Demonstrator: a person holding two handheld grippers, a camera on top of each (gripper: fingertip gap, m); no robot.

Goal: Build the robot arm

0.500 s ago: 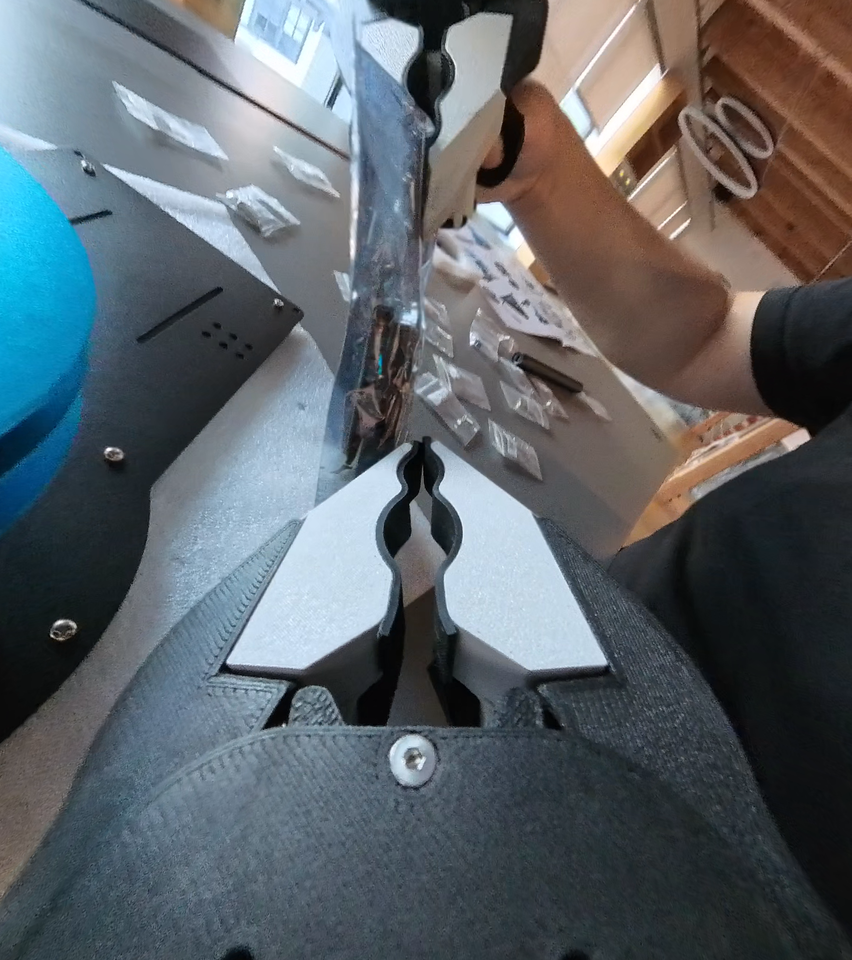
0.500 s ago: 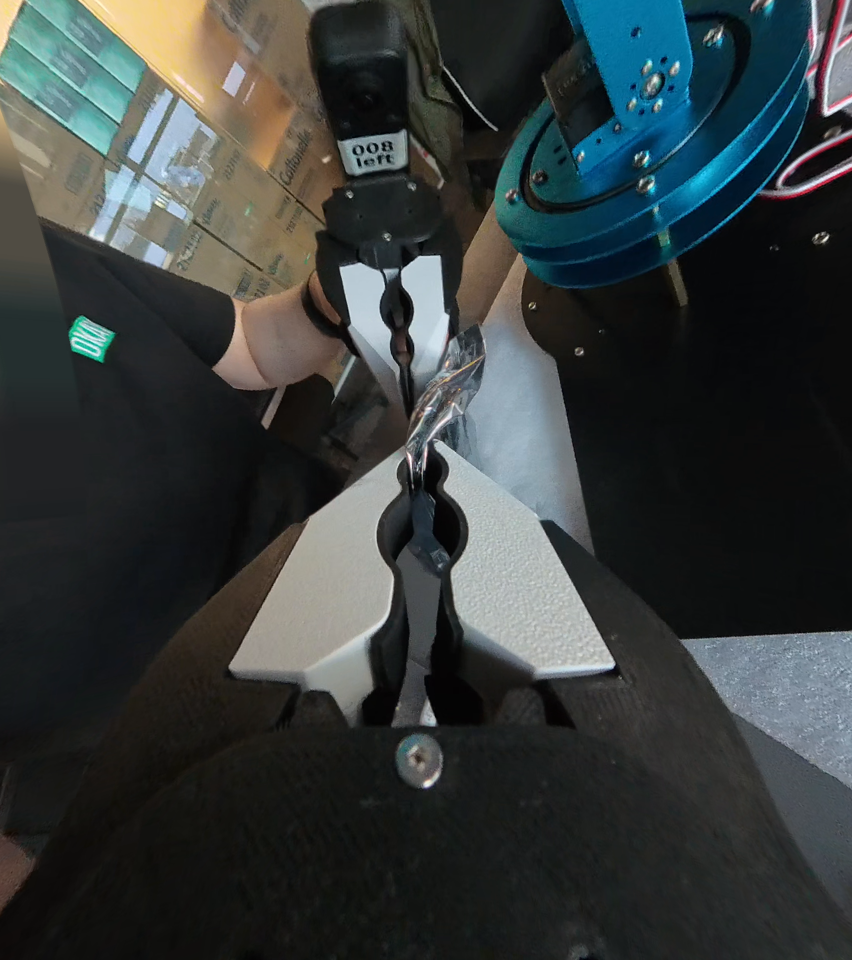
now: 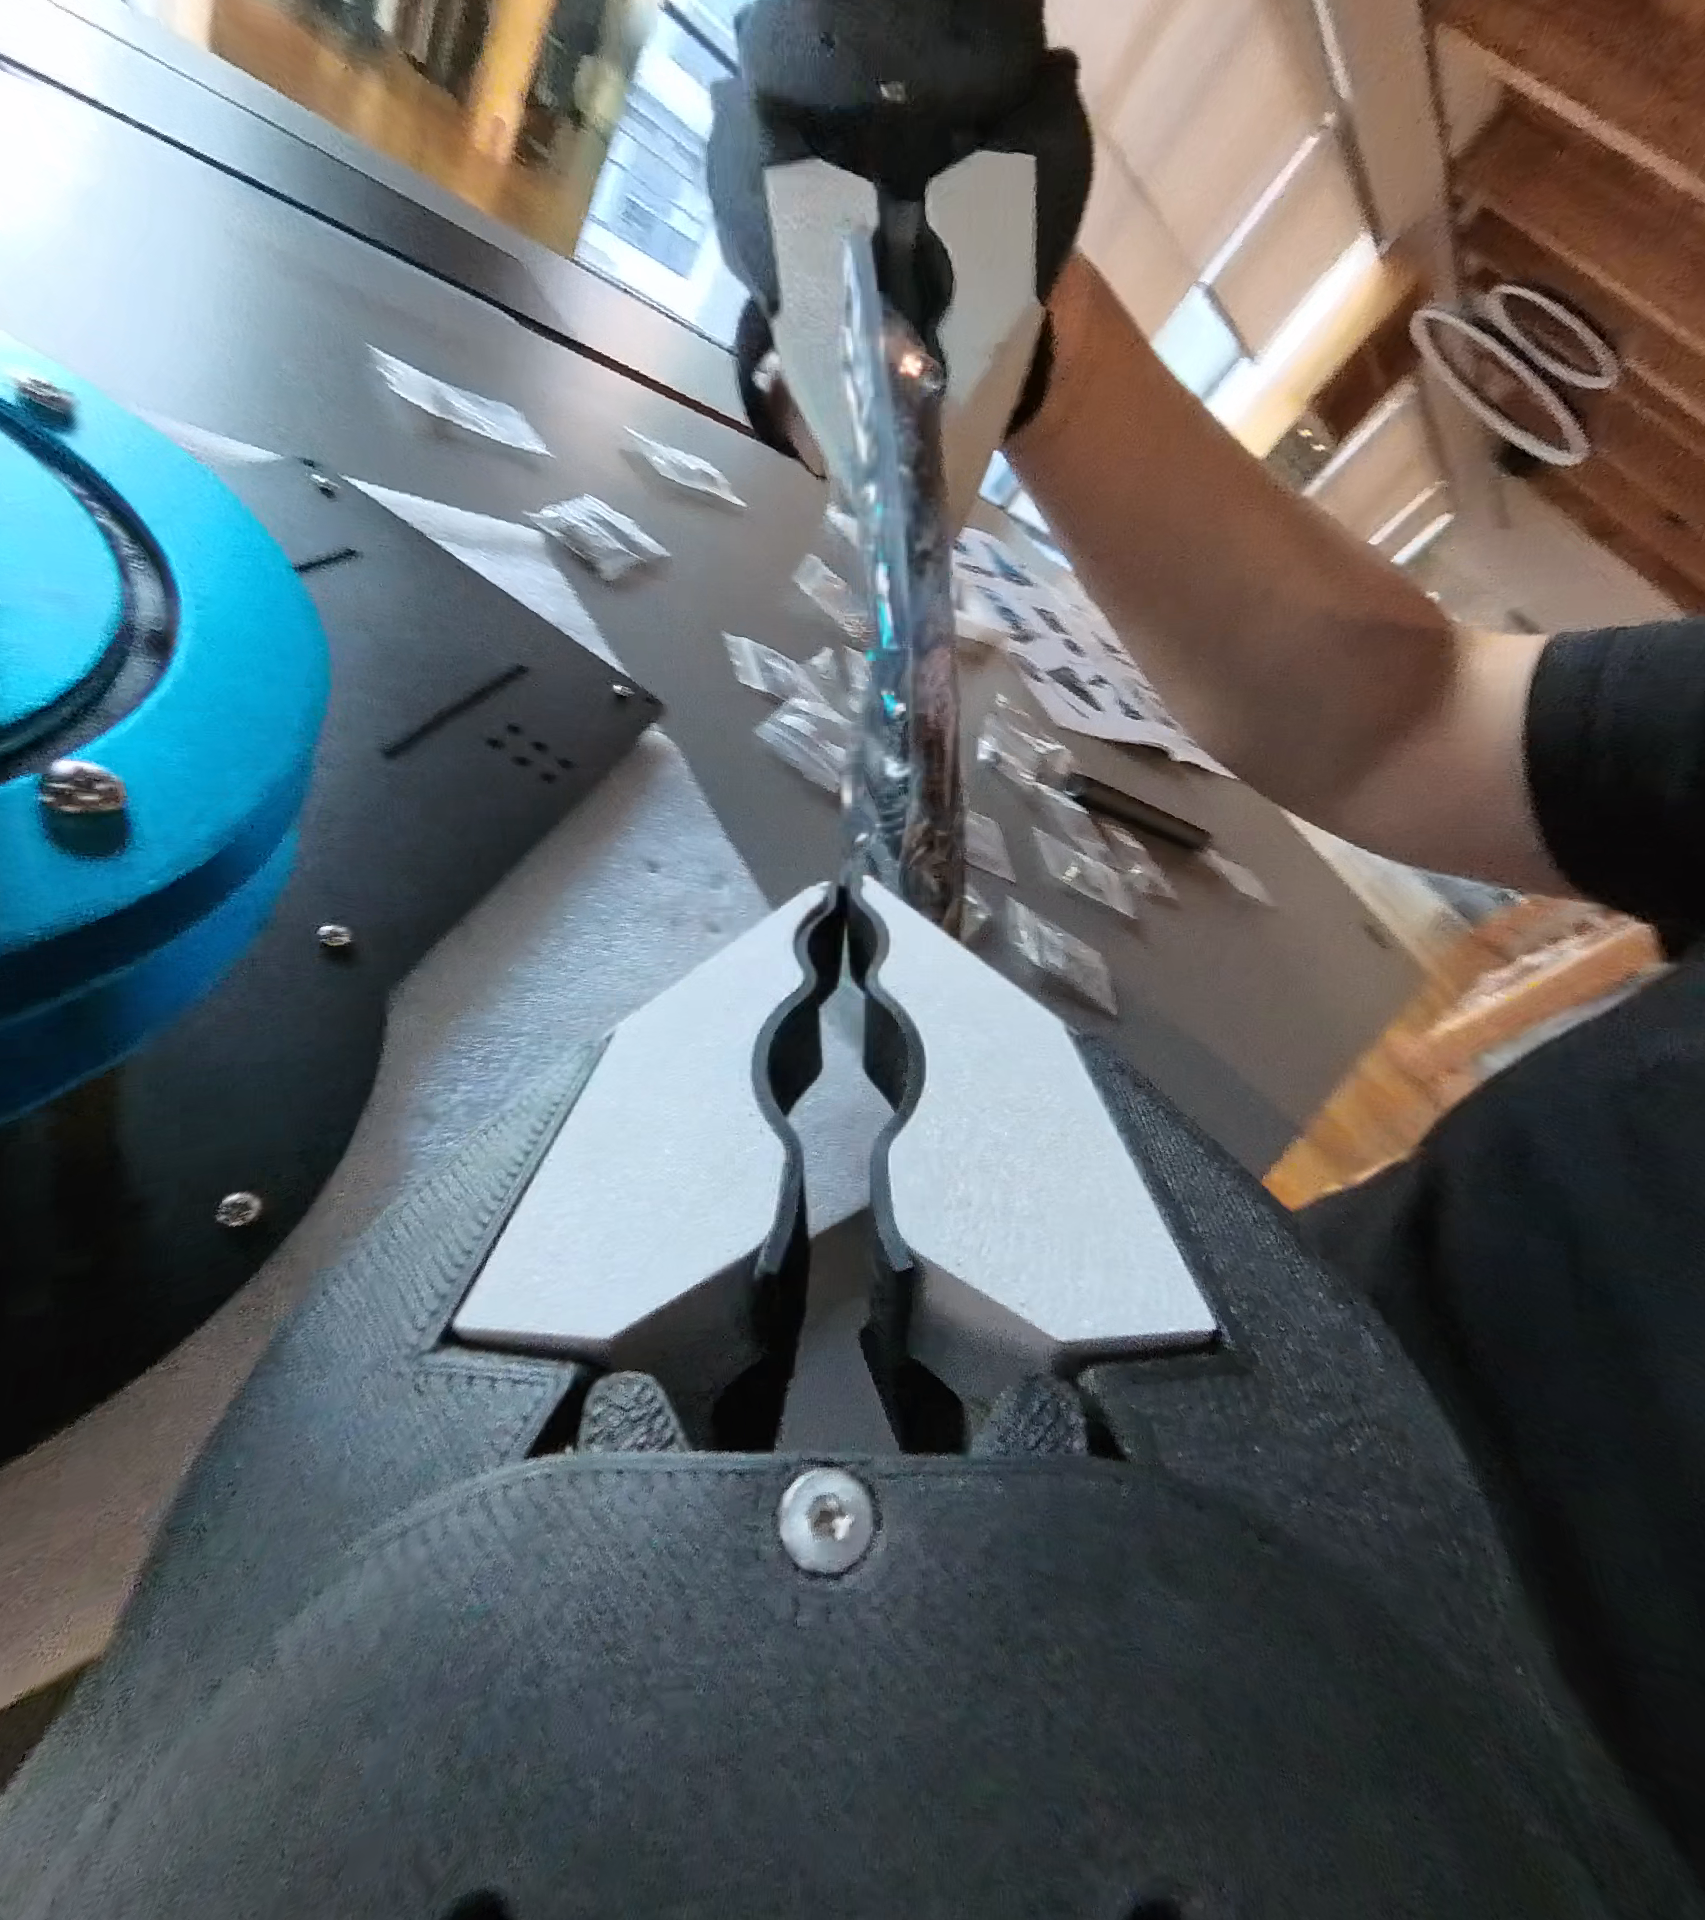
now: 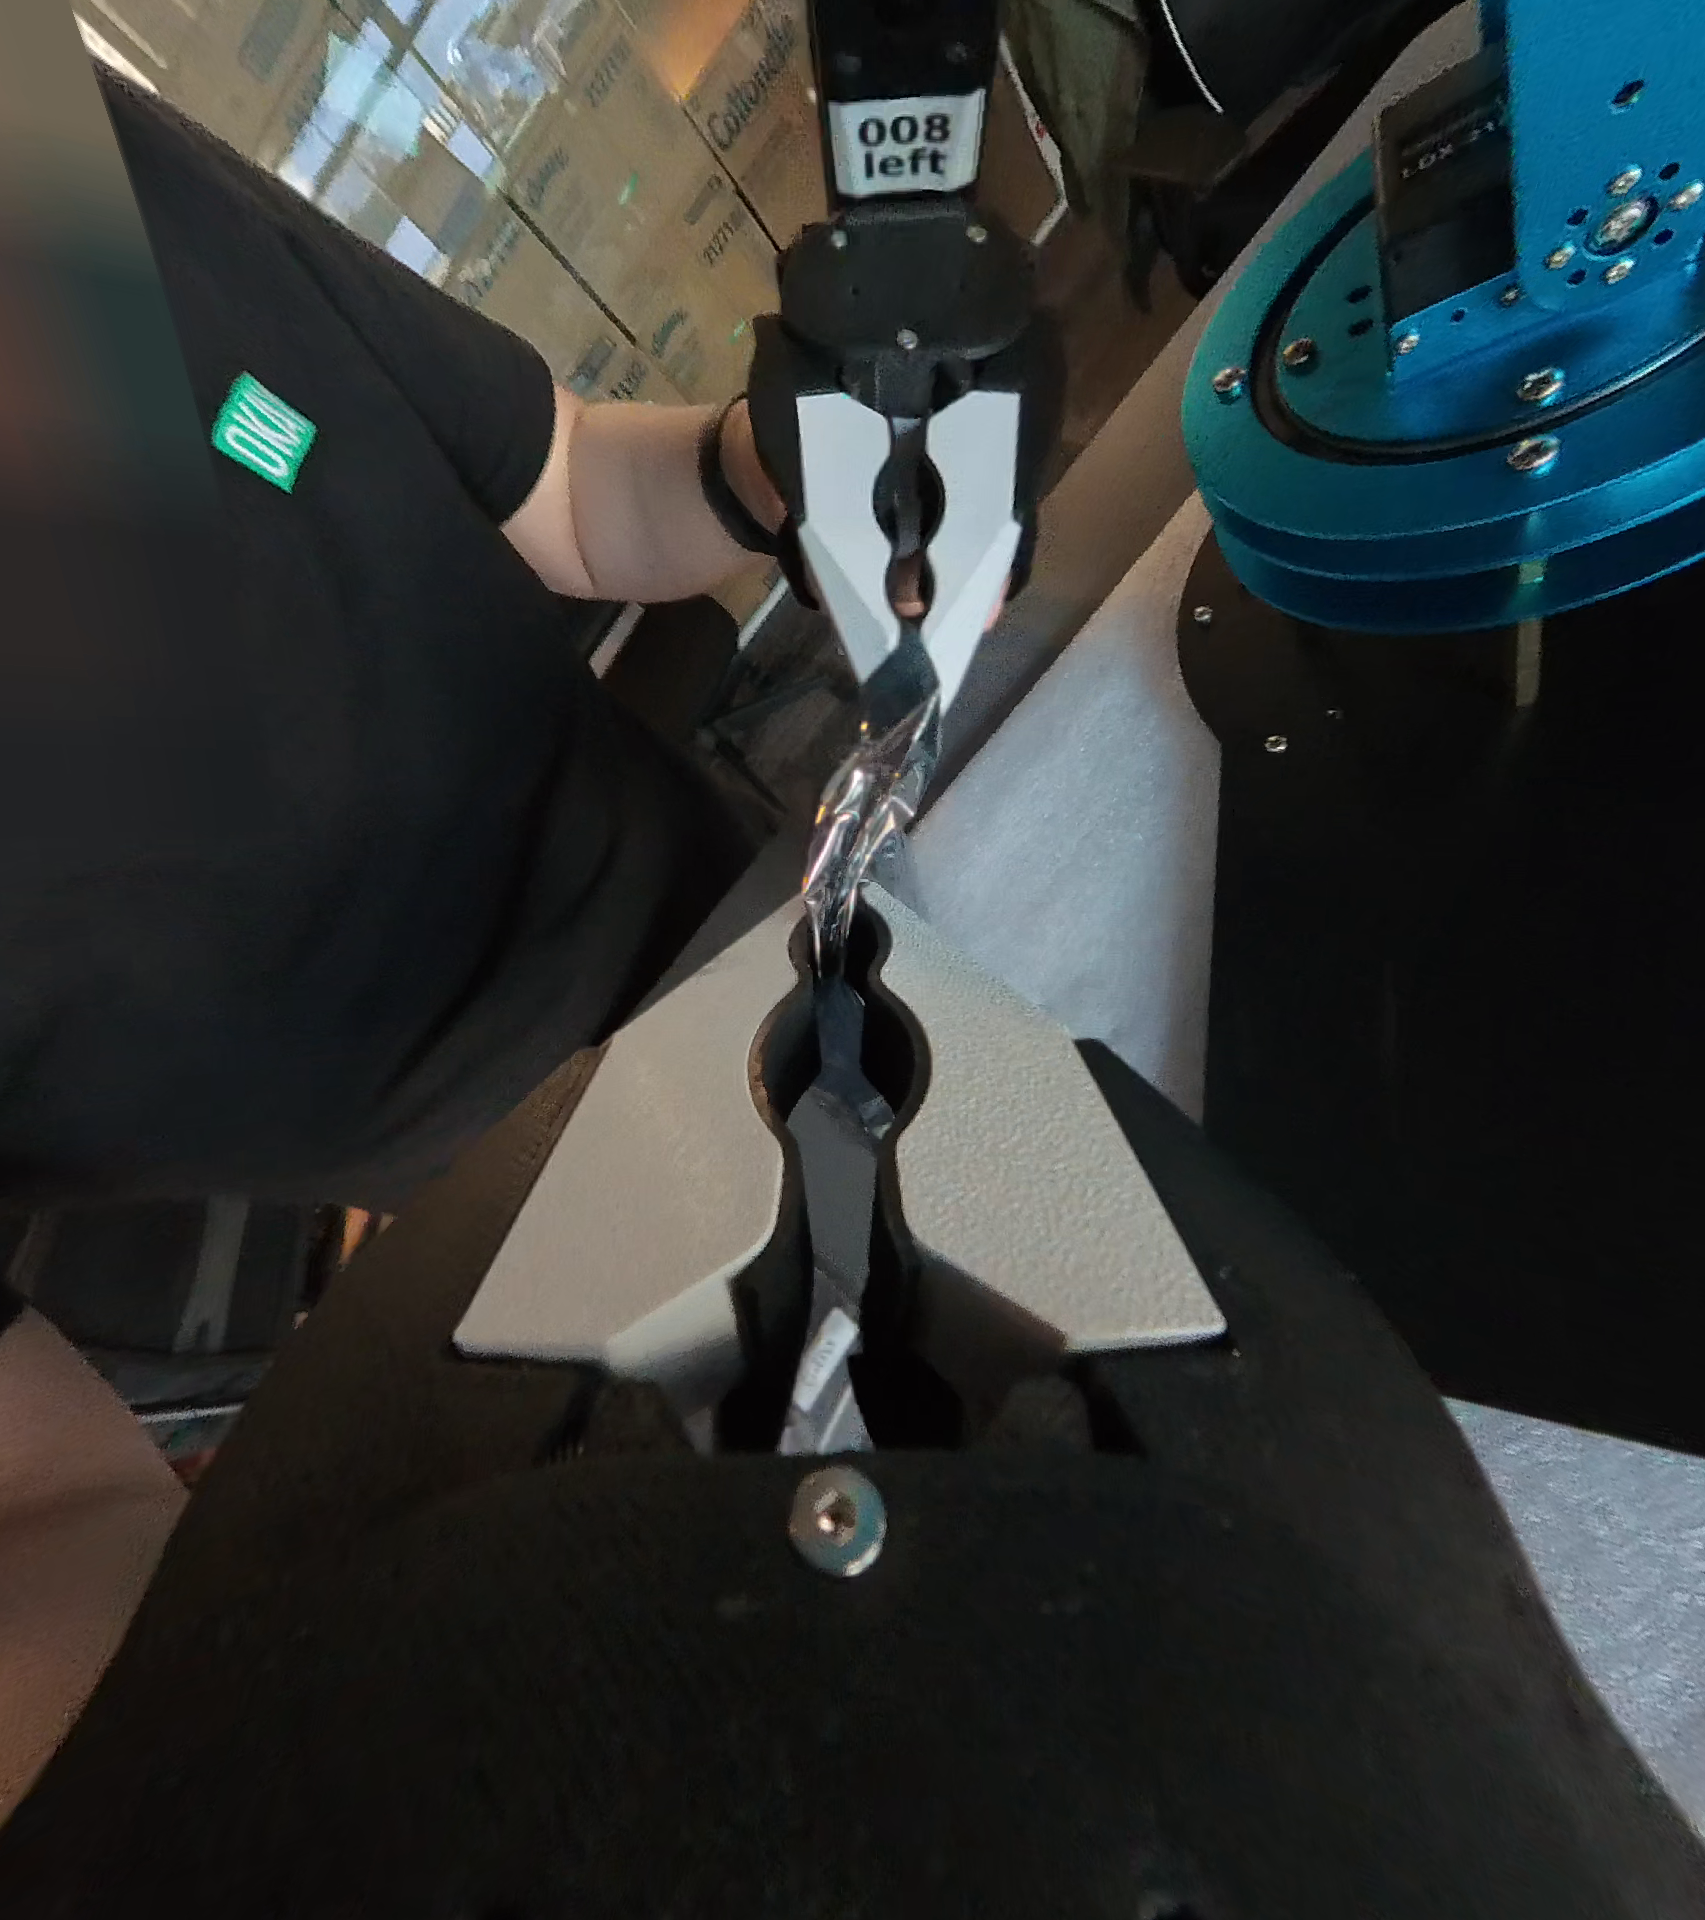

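While both hand-held grippers pinch it, the plastic bag stretches lengthwise between them.

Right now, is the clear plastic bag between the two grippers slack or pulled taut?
Taut: the clear plastic bag runs straight from the shut left gripper to the shut right gripper, twisted midway, with no sag.

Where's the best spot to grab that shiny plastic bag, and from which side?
Probably by its thin flat ends, coming in end-on along its length. The bag hangs stretched and slightly twisted between the left gripper and right gripper, each with jaws shut on one end. The middle is bulkier, with dark contents inside, so it would likely slip.
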